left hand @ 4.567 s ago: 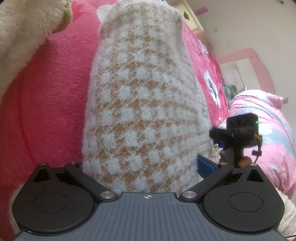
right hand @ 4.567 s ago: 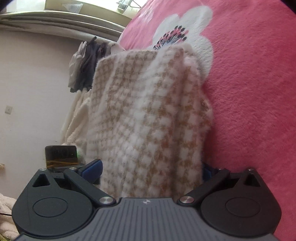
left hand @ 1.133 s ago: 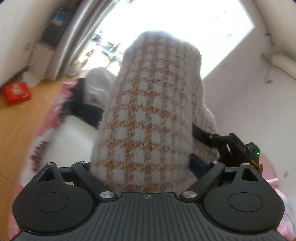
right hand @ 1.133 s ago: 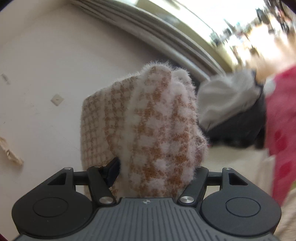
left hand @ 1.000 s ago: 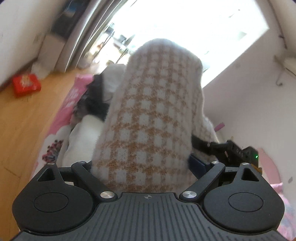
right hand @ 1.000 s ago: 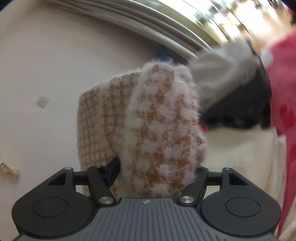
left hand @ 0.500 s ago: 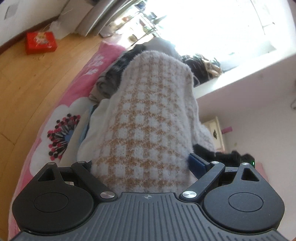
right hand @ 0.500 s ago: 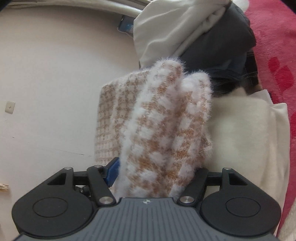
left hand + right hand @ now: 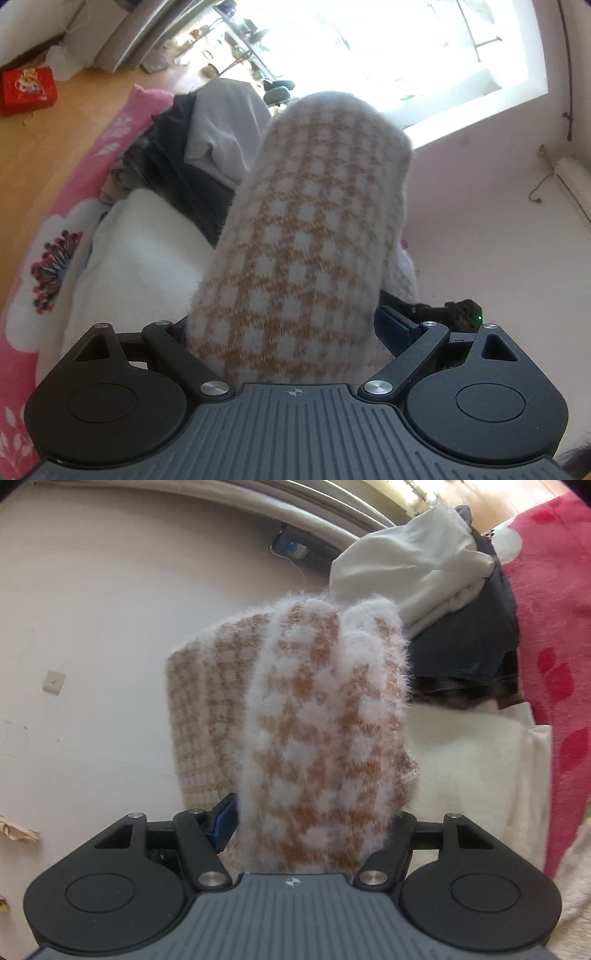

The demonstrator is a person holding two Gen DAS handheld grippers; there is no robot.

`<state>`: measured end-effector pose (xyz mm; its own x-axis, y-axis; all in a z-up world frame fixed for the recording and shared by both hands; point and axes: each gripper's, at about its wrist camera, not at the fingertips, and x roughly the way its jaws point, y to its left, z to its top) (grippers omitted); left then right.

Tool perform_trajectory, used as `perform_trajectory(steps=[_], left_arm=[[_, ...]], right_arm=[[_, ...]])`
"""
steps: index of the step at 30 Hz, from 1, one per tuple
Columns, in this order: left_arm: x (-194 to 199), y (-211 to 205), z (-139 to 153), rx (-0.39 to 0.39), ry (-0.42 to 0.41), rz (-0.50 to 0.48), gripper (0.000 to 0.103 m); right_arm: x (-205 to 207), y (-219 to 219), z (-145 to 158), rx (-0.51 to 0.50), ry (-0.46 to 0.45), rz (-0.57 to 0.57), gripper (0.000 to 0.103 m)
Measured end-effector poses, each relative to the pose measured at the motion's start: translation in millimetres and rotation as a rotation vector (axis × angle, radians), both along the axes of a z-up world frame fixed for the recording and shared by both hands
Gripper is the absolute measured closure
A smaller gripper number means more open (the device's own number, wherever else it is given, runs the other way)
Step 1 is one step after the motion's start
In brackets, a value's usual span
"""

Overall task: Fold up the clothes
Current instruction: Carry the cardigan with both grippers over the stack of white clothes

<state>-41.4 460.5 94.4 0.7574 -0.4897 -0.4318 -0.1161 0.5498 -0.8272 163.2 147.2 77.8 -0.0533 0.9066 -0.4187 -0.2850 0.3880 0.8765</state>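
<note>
Fuzzy white and tan checked sweater point(image 9: 306, 236) bunched thick between the jaws of the left gripper point(image 9: 295, 332), clamped on a fat folded wad of it, blue pad point(image 9: 393, 326) just peeking out on the right side of the cloth. Same sweater point(image 9: 317, 731) in the right wrist view, squeezed between the jaws of the right gripper point(image 9: 314, 823) too, a blue pad point(image 9: 223, 821) showing at its left edge and the other finger buried in fluff. So: both sets of fingers grasping the sweater, held up off the bed and standing tall in front of each camera, blocking most of the middle. Behind it, a pile of clothes: a cream fleece thing point(image 9: 140, 254) lowest, dark garments point(image 9: 177, 155) on top of that, a pale grey piece point(image 9: 225, 122) topmost. Same pile at the right in the other view, grey piece point(image 9: 410, 572) over dark cloth point(image 9: 469, 638) over cream fleece point(image 9: 476, 771). Pink blanket with a white flower print point(image 9: 48, 266) under everything. Red box point(image 9: 27, 90) on the wood floor point(image 9: 74, 122) with some gold print on it, way too blurry to read. Bright window point(image 9: 388, 48) washed out up top. Small wall plate point(image 9: 53, 682) on the plain wall point(image 9: 110, 609) in the right view, no lettering legible. Little green light point(image 9: 479, 317) glowing on the dark gear poking out at the right of the left view.
</note>
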Motion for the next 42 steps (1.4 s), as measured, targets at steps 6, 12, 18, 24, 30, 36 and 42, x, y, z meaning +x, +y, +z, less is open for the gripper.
perform_trajectory(steps=[6,12,18,24,30,36,42], left_arm=[[26.4,9.4,-75.8,-0.023,0.153,0.039,0.013],[40.0,31.4,-91.6,-0.097,0.192,0.063,0.015],[45.2,29.7,-83.0,-0.017,0.209,0.008,0.014],[47.9,30.7,-83.3,-0.006,0.216,-0.003,0.014],[44.3,23.7,-78.2,0.04,0.211,-0.006,0.014],[16.9,8.2,-27.5,0.264,0.114,0.04,0.013],[-30.2,-29.6,16.2,0.431,-0.104,0.043,0.014]], right_arm=[[16.3,11.2,-62.2,-0.075,0.075,-0.017,0.035],[31.2,15.5,-125.1,-0.001,0.26,-0.064,0.035],[4.1,12.7,-118.0,0.022,0.242,-0.131,0.035],[-15.3,7.8,-129.1,0.077,0.247,-0.21,0.035],[-11.0,3.3,-137.9,0.11,0.222,-0.154,0.037],[-2.0,-29.2,-101.9,0.076,0.095,-0.131,0.015],[-35.5,-74.0,-38.8,0.067,-0.243,-0.186,0.016]])
